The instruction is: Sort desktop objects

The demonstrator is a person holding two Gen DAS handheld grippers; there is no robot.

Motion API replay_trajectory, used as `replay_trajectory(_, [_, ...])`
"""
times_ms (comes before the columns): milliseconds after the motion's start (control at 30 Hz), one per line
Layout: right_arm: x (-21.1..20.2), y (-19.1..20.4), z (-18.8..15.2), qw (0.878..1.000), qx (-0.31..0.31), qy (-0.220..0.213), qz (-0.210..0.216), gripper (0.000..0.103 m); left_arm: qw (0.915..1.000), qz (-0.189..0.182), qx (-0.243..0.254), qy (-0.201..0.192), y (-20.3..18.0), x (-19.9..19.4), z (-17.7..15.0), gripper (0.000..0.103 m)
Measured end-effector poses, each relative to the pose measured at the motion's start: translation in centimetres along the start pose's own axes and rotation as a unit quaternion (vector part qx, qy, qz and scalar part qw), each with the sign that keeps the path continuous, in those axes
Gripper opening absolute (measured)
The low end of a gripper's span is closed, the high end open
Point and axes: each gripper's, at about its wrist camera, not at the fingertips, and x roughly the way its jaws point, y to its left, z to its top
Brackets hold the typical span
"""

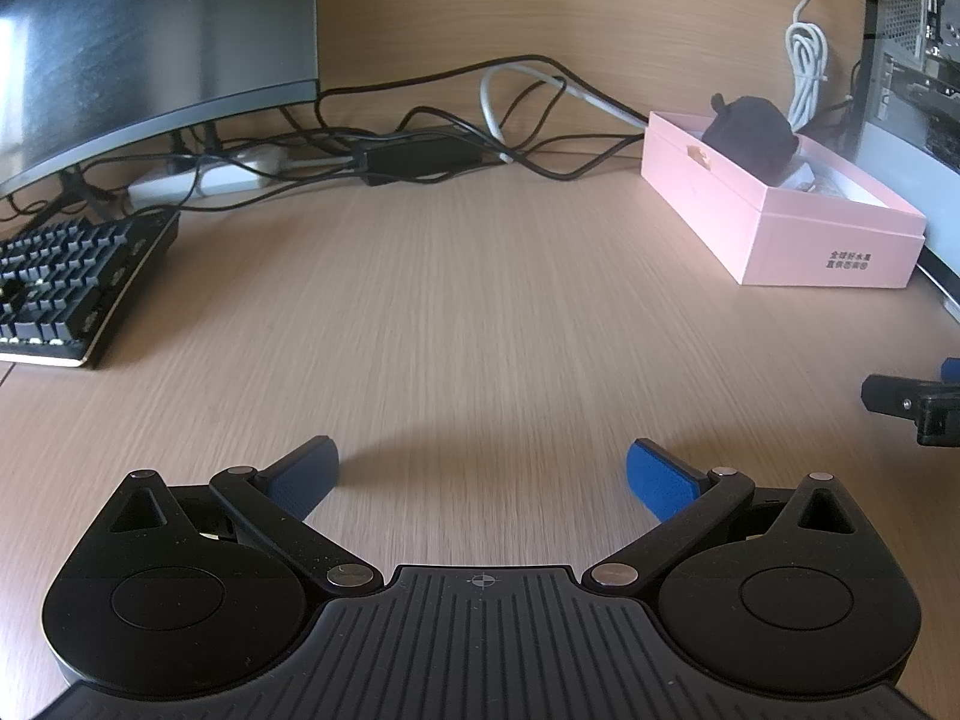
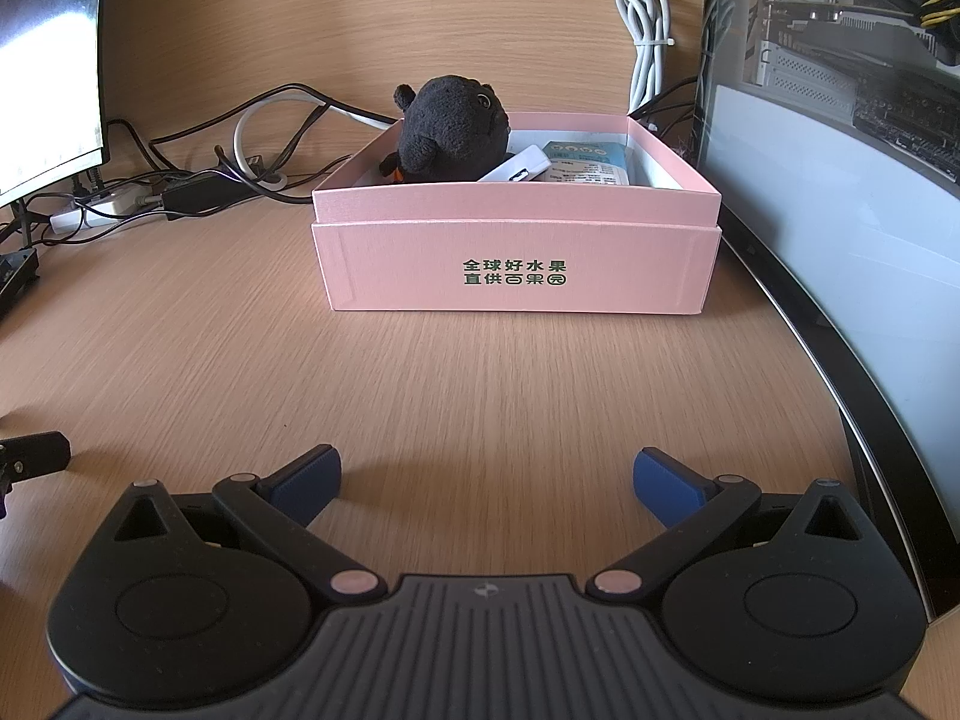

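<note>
Desk (image 2: pixel 480 372) wood-grain, bare centre; pink box (image 2: pixel 516 270) by wall; both hand-held grippers spread, empty.

My left gripper (image 1: pixel 483 471) and right gripper (image 2: pixel 487 477) are black with blue pads (image 2: pixel 669 483). The desk (image 2: pixel 480 372) is pale wood grain. At its far right edge, the box (image 2: pixel 516 267) is pink with green lettering, holding a black plush toy (image 2: pixel 453 132). My keyboard (image 1: pixel 72 282) is black.
</note>
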Motion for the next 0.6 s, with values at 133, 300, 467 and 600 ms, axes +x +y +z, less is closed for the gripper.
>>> replay_trajectory(133, [0.01, 0.0, 0.01, 1.0, 0.0, 0.0, 0.0, 0.103, 1.0, 0.002, -0.003, 0.0, -0.05, 0.04, 0.04, 0.103])
replay_trajectory(300, [0.01, -0.01, 0.01, 1.0, 0.0, 0.0, 0.0, 0.103, 1.0, 0.002, -0.003, 0.0, -0.09, 0.09, 0.05, 0.103])
replay_trajectory(467, [0.01, -0.01, 0.01, 1.0, 0.0, 0.0, 0.0, 0.103, 1.0, 0.003, -0.003, 0.0, -0.08, 0.1, 0.04, 0.103])
replay_trajectory(600, [0.01, -0.01, 0.02, 1.0, 0.0, 0.0, 0.0, 0.103, 1.0, 0.004, -0.004, -0.001, -0.12, 0.12, 0.01, 0.103])
